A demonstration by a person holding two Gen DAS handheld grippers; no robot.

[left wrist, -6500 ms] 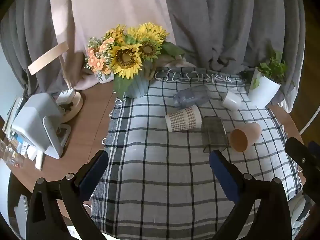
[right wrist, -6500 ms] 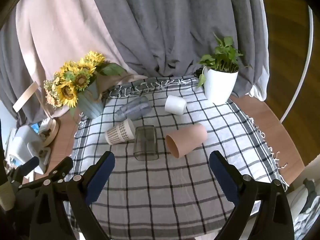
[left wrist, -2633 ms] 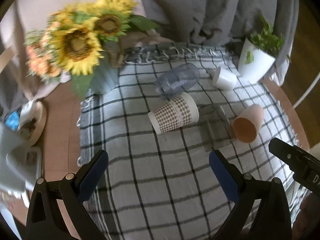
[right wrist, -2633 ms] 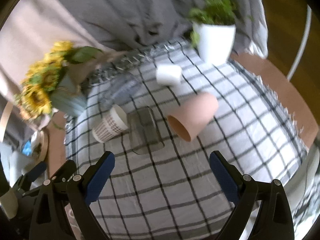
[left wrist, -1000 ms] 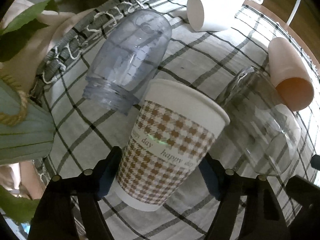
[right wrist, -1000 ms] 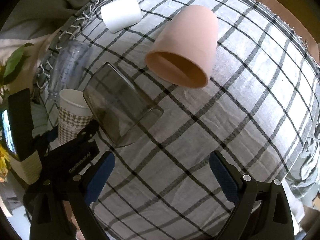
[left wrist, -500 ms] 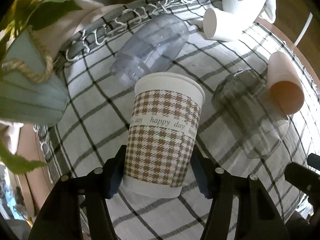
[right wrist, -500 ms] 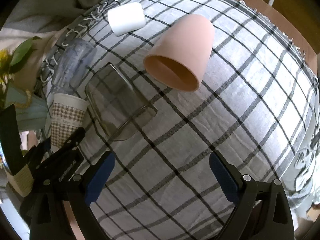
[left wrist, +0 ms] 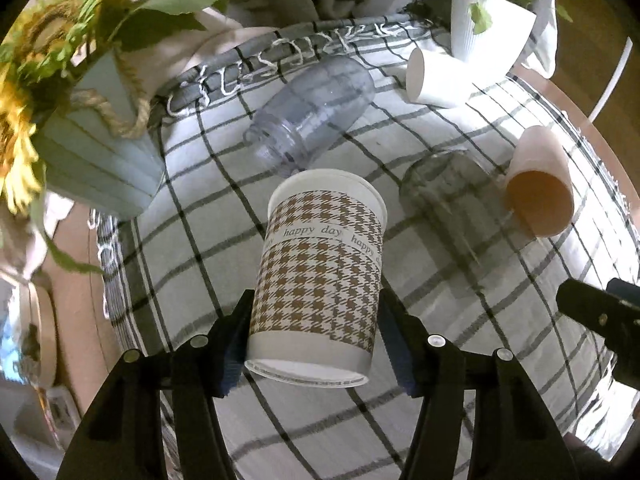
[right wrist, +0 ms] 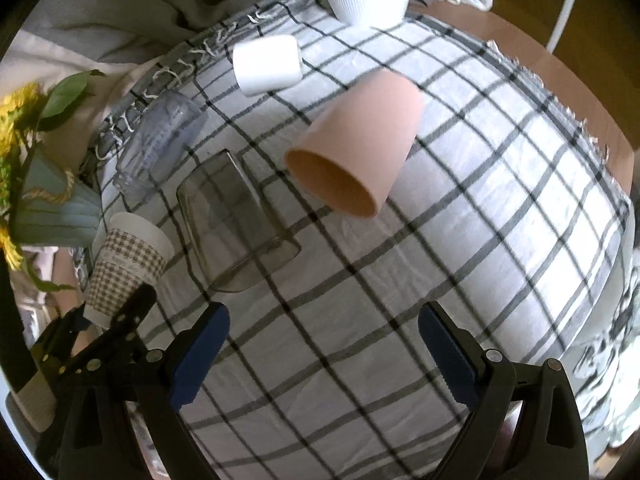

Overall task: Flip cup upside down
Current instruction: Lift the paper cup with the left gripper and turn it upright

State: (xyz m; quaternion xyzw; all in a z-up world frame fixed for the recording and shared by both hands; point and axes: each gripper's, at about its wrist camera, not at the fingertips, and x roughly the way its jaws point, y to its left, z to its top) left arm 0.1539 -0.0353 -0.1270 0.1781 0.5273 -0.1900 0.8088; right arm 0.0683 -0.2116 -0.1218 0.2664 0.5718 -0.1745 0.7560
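A brown houndstooth paper cup (left wrist: 320, 276) marked "happy day" is held between the fingers of my left gripper (left wrist: 316, 336), lifted above the checked cloth (left wrist: 200, 240), its rim toward the camera and its base pointing away. The cup also shows at the left of the right wrist view (right wrist: 128, 264), with the left gripper's finger in front of it. My right gripper (right wrist: 322, 356) is open and empty above the cloth, in front of a pink cup (right wrist: 360, 140) lying on its side.
On the cloth lie a smoky glass tumbler (right wrist: 232, 220), a clear plastic jar (left wrist: 312, 108), a white cup (left wrist: 436, 76) and the pink cup (left wrist: 538, 184). A sunflower vase (left wrist: 96, 152) stands at the left, a white plant pot (left wrist: 488, 24) at the back.
My left gripper closed on the paper cup where it lay and has lifted and turned it further on end. My right gripper came down close over the cloth and stays open.
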